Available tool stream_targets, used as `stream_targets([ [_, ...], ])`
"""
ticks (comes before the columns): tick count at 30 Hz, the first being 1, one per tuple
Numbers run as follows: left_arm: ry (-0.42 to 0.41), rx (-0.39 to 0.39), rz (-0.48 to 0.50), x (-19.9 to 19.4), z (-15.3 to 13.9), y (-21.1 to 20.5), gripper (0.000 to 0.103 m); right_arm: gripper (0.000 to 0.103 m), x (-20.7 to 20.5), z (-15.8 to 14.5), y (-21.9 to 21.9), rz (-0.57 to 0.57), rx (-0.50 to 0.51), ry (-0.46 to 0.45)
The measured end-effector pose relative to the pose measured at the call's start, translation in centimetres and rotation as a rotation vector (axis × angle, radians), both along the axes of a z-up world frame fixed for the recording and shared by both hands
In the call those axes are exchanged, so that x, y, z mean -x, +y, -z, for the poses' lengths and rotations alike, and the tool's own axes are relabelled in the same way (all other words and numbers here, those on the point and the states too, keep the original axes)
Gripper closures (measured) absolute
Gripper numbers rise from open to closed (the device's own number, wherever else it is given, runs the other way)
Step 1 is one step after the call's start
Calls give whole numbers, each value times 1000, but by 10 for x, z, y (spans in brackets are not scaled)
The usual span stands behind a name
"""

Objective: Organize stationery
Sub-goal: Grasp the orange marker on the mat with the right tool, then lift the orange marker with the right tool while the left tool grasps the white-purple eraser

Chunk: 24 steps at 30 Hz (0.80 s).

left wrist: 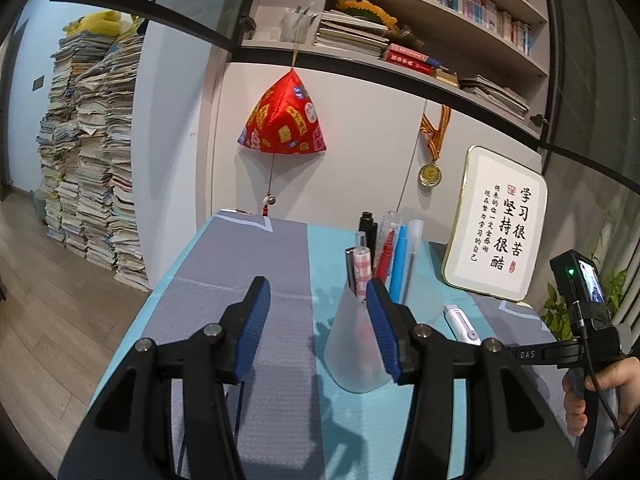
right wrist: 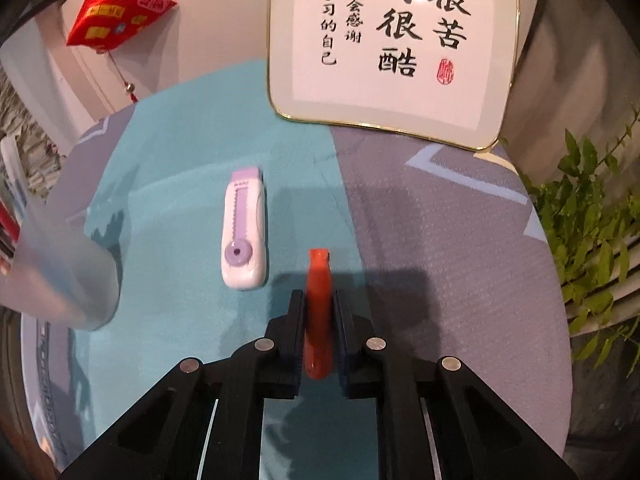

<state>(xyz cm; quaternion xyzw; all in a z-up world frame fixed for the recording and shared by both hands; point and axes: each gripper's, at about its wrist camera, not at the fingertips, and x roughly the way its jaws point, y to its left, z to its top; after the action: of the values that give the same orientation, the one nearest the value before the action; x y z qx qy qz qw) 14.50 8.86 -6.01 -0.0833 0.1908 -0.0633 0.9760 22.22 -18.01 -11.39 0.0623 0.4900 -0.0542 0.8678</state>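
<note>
A frosted plastic cup point(left wrist: 352, 344) stands on the teal and grey mat point(left wrist: 248, 288) and holds several pens point(left wrist: 384, 248): black, red, blue, white and a clear patterned one. My left gripper point(left wrist: 316, 286) is open. Its right pad overlaps the cup's right side in the picture, and its left pad stands well clear. A white and lilac slider tool point(right wrist: 243, 228) lies flat on the teal part, also visible as the slider tool point(left wrist: 462, 322). My right gripper point(right wrist: 318, 296) points down, shut on an orange-red pen point(right wrist: 318, 276). The cup point(right wrist: 60, 280) is a blur at the left edge.
A framed calligraphy plaque point(right wrist: 392, 40) leans against the wall at the back right. A green plant point(right wrist: 592, 220) is beyond the table's right edge. A red ornament point(left wrist: 282, 116) hangs over the far end. Paper stacks point(left wrist: 92, 160) rise from the floor on the left. A hand point(left wrist: 592, 392) holds the right gripper's handle.
</note>
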Motion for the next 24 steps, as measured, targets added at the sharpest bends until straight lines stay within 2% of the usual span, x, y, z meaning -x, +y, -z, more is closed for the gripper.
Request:
stream_targets([
  [3,-17,-15,33,4,-1,-6,55,89,12,-4,-8,-11,-66,-22],
  [5,-22,19,101,10,-5,-13,54,89,27,-9,-15,-24,-91,-44],
  [9,15,-3,189,19,-18,-46,53,89,54,-18,-32,-27,-111,-85],
  [12,70,-64,234,17,-21,-88,43,89,70,-25,-45,-22,-146,-129],
  [15,121,-140,246,3,-10,-125,43,89,77,-29,-51,-29,-177,-162],
  [18,200,-279,244,-27,16,-161,43,89,88,-34,-59,-42,-207,-192],
  [20,241,-315,247,-43,29,-172,45,89,94,-35,-67,-45,-222,-210],
  [24,289,-249,251,-58,35,-178,43,89,100,-33,-83,-31,-245,-232],
])
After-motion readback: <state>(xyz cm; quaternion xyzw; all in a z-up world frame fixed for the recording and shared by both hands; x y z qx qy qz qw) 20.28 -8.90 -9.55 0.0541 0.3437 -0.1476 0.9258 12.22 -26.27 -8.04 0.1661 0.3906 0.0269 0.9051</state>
